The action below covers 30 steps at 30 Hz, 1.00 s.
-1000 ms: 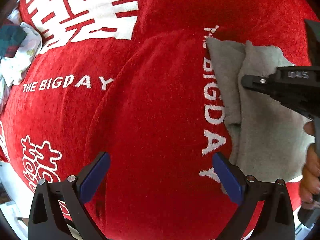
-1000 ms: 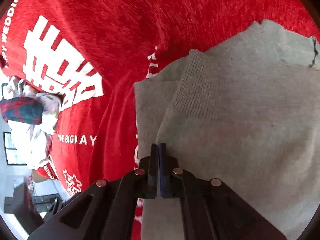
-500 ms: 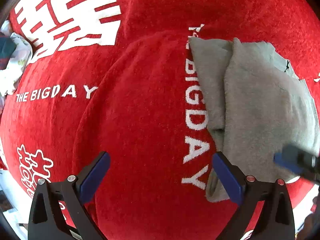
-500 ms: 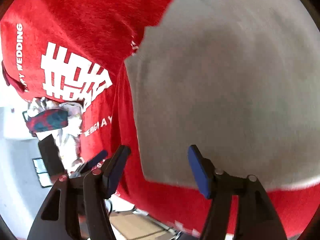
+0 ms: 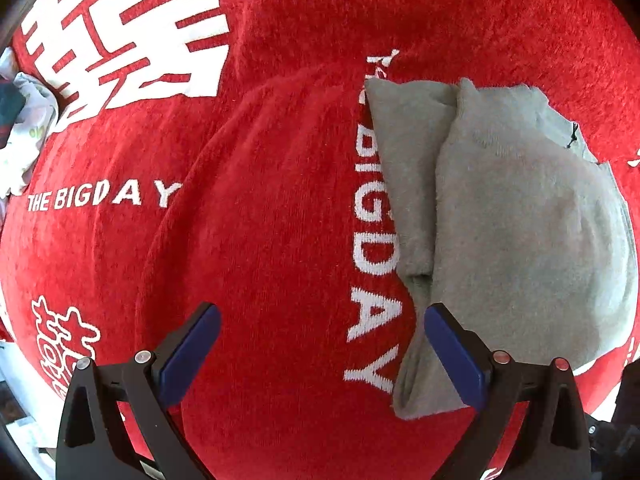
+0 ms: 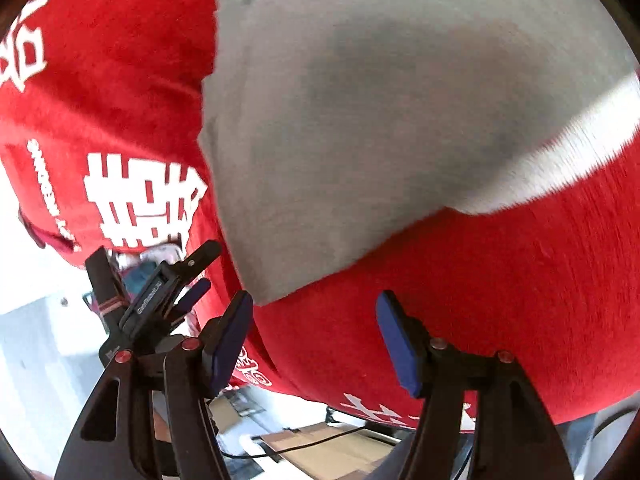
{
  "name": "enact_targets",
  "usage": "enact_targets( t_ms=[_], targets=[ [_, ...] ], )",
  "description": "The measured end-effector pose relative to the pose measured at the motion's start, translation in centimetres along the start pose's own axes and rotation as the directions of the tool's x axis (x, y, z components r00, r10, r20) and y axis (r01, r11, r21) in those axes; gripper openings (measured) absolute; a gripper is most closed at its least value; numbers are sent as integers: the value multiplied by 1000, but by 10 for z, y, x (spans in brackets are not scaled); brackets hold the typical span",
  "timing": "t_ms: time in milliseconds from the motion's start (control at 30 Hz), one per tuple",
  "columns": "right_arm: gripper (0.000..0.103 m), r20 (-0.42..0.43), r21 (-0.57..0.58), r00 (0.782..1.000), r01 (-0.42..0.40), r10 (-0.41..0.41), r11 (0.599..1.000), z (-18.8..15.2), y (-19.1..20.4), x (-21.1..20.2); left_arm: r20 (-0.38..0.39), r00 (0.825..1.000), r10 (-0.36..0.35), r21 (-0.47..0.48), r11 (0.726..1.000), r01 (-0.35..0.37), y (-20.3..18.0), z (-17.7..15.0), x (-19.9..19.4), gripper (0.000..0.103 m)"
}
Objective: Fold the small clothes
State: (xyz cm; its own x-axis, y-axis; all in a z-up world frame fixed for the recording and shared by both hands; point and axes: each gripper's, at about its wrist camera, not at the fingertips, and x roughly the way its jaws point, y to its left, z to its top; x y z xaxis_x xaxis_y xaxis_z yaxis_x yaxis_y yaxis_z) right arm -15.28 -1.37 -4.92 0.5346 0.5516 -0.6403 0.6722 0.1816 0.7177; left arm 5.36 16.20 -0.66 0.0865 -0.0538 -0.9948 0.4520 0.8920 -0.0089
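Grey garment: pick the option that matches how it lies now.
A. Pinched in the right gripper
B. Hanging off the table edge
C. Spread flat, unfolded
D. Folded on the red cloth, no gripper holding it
D: the grey garment lies in folded layers on the red cloth, with the open right gripper clear of it.

A right gripper (image 6: 316,340) hangs with blue-padded jaws spread and nothing between them, above a red cloth (image 6: 500,300) printed with white characters and lettering. A folded grey garment (image 6: 360,120) lies on the cloth ahead of the jaws, its near corner just beyond the fingertips and clear of the pads; the picture is blurred. At lower left the left gripper (image 6: 192,272) points down beside the cloth, its jaws parted. Behind it sits a small pile of clothes (image 6: 148,264). Cardboard (image 6: 332,448) and a black cable (image 6: 288,446) lie on the floor below the cloth's edge
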Motion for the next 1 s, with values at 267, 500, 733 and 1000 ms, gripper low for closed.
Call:
enact_targets(
  t_ms=[267, 500, 733, 1000],
  targets=[
    [76, 76, 34, 995, -71, 68, 997, 8, -4, 0, -18, 1000, -15, 20, 1000, 15, -11, -1, 7, 102],
    [76, 78, 27, 992, -98, 96, 995, 19, 11, 13, -11, 1000, -6, 46, 999, 6, -17, -3, 7, 102],
    [78, 123, 109, 977, -187, 174, 976, 25, 12, 26, -15, 997, -71, 38, 997, 72, -14, 1, 8, 102],
    [53, 150, 271, 915, -402, 375, 874, 32, 6, 50, -17, 943, -331, -72, 941, 329, 9, 24, 12, 102]
  ],
)
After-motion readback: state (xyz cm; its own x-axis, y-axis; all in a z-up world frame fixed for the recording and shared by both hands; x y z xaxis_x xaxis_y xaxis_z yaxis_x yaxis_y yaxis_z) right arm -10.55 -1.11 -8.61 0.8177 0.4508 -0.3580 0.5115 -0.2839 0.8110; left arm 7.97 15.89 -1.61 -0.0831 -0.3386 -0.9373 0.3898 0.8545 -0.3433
